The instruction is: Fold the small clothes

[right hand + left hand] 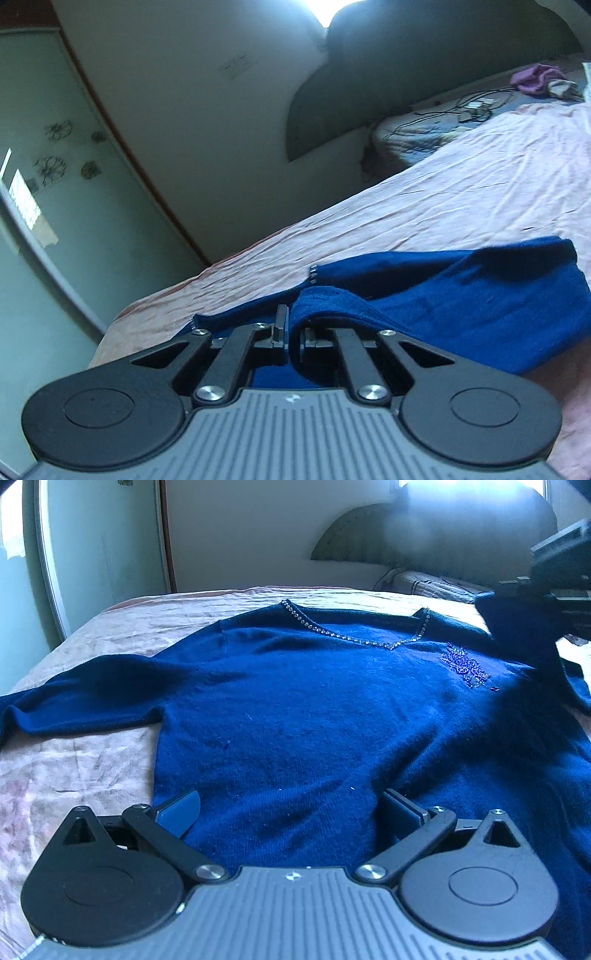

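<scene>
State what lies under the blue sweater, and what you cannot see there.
The blue sweater lies spread on a pink bedsheet, which shows all around it. The sheet directly beneath is covered, so anything there is hidden.

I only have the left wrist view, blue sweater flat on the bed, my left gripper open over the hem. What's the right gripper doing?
Observer: The right gripper is shut on a fold of the sweater, near the beaded neckline.
Operator: Is that part lifted?
Observer: Yes, the pinched cloth rises off the pink bedsheet into the fingers.
Operator: Anything else on the bed past it?
Observer: Cables and a purple cloth lie at the far end.
</scene>
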Available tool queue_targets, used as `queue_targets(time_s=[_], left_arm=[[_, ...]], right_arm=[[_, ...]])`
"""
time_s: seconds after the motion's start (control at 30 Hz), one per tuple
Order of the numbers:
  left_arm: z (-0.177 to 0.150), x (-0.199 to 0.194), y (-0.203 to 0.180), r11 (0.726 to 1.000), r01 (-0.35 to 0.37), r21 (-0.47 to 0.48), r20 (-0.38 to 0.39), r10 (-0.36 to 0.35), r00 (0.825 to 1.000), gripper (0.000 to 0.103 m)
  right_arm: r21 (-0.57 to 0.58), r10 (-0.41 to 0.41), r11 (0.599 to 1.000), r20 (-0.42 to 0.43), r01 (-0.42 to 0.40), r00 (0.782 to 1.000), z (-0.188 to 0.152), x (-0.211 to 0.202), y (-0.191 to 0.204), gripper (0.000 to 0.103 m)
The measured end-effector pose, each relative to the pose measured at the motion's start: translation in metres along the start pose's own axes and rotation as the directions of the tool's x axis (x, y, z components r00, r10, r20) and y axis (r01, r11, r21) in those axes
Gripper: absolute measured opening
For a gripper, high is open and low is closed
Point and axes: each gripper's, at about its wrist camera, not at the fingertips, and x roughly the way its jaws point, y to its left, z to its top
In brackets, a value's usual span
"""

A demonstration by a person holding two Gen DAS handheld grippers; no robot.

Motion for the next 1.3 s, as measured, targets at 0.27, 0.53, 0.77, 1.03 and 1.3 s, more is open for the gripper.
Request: queue_targets(time_s=[0.27,0.53,0.77,1.03,1.3], left_arm=[[-0.001,-0.003,0.001,1.0,0.004,-0.006,0.008,-0.004,1.0,0.103],[0.005,-0.011,0.008,1.0,-0.003,-0.012,0.023,0.003,1.0,0.103],[0.02,-0.002,0.062,0.987,-0.063,-0.149,0.007,0.065,0.998,0.102],[0.019,0.005,0.078,0.97,-0.113,-0.217,-0.005,0.115,0.993,0.103],[0.018,0.0,0.088,0.949,-0.158,-0.271,-0.004,0.163,0.987,0.103]], right_arm=[[-0.04,0.029,0.999,-0.03,-0.03,0.999,-0.011,0.011,0.037,0.005],[-0.068,0.042,0.997,-0.064,-0.046,0.997,-0.024,0.032,0.064,0.005],[-0.085,0.06,0.994,-0.062,-0.065,0.996,-0.025,0.041,0.086,0.005],[-0.106,0.102,0.988,-0.086,-0.111,0.991,-0.04,0.06,0.123,0.005],[-0.117,0.143,0.981,-0.121,-0.158,0.982,-0.052,0.074,0.145,0.005]])
